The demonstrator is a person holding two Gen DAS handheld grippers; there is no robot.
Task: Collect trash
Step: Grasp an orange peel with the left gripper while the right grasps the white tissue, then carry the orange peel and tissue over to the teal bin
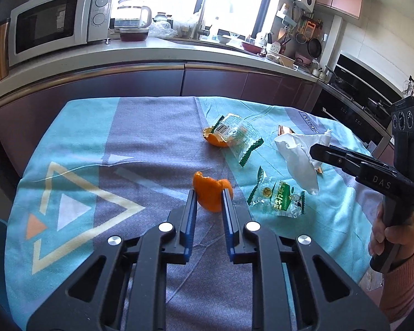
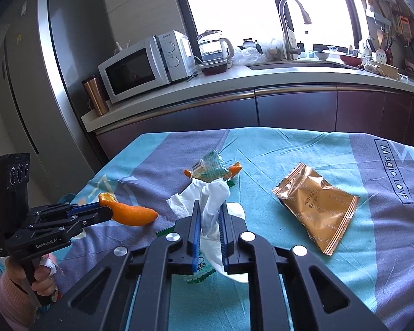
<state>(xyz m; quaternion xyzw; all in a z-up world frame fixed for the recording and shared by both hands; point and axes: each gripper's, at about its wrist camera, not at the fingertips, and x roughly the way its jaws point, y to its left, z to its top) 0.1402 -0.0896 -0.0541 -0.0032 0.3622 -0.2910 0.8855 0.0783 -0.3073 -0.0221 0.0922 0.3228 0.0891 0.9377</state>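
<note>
Left tongs (image 1: 209, 193) are pinching an orange peel piece (image 1: 211, 194) between the blue pads, holding it clear of the cloth-covered surface (image 1: 140, 143). Right tongs (image 2: 209, 207) are pinching a crumpled white tissue (image 2: 209, 195), which is bunching up between the pads and trailing below them.

Taking the tissue as landmark: a clear green-printed wrapper (image 1: 278, 200) is lying flat on the cloth just beside it, on the near left in the left wrist view. Another clear wrapper with a barcode (image 1: 234, 135) is sitting beyond the tissue, lying on top of a second orange peel (image 1: 214, 138). A gold foil snack packet (image 2: 317, 215) is lying flat on the cloth to the right of the tissue in the right wrist view, apart from it and touching nothing else.

A hand in a pink sleeve (image 1: 386, 237) is gripping the handle of the right tool; the other hand (image 2: 38, 275) is gripping the left one.

Well behind the tissue, a kitchen counter (image 2: 234, 80) is running along the window, carrying a microwave (image 2: 146, 66), a glass kettle (image 2: 215, 45) and a copper tumbler (image 2: 95, 95). A steel fridge (image 2: 41, 82) is standing at its left end.
</note>
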